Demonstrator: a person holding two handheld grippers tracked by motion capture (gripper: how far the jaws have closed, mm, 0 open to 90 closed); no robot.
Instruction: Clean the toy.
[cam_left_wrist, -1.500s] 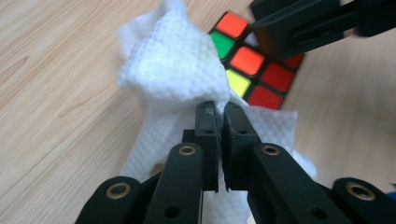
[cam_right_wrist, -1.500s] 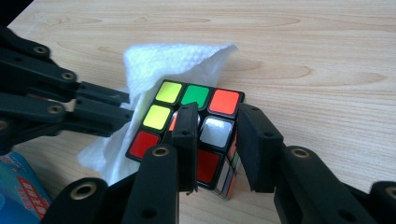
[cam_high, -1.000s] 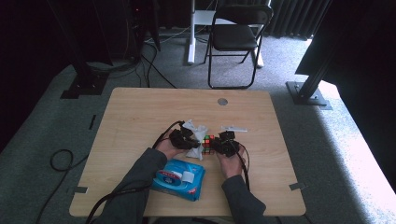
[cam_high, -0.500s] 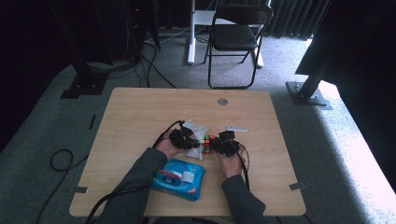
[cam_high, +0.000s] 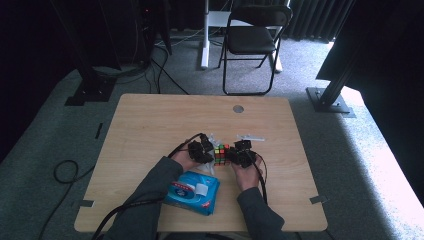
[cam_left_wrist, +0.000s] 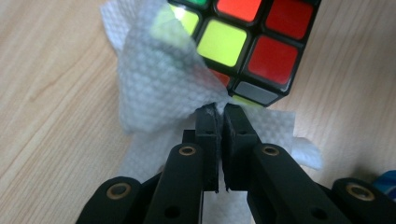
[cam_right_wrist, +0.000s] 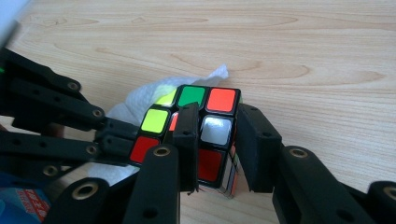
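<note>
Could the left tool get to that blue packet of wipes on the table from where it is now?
Probably yes. The blue packet lies right beside the left tool, with nothing between them. But that tool is shut on a white wipe pressed to the puzzle cube, so it must let go first.

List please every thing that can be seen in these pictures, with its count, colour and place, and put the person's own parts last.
Puzzle cube: one, black with red, green, yellow and white stickers, middle of the table, held by the right claw.
Wipe: one, white, draped against the cube, pinched by the left claw.
Wipes pack: one, blue, near table edge by the left forearm.
Table: one, light wood, centre.
Folding chair: one, black, on the carpet beyond the table.
White item: one, on the table just beyond the right claw; too small to tell.
Left claw: one, black, shut on the wipe.
Right claw: one, black, closed around the cube's corner.
Hands: two, behind the claws.
</note>
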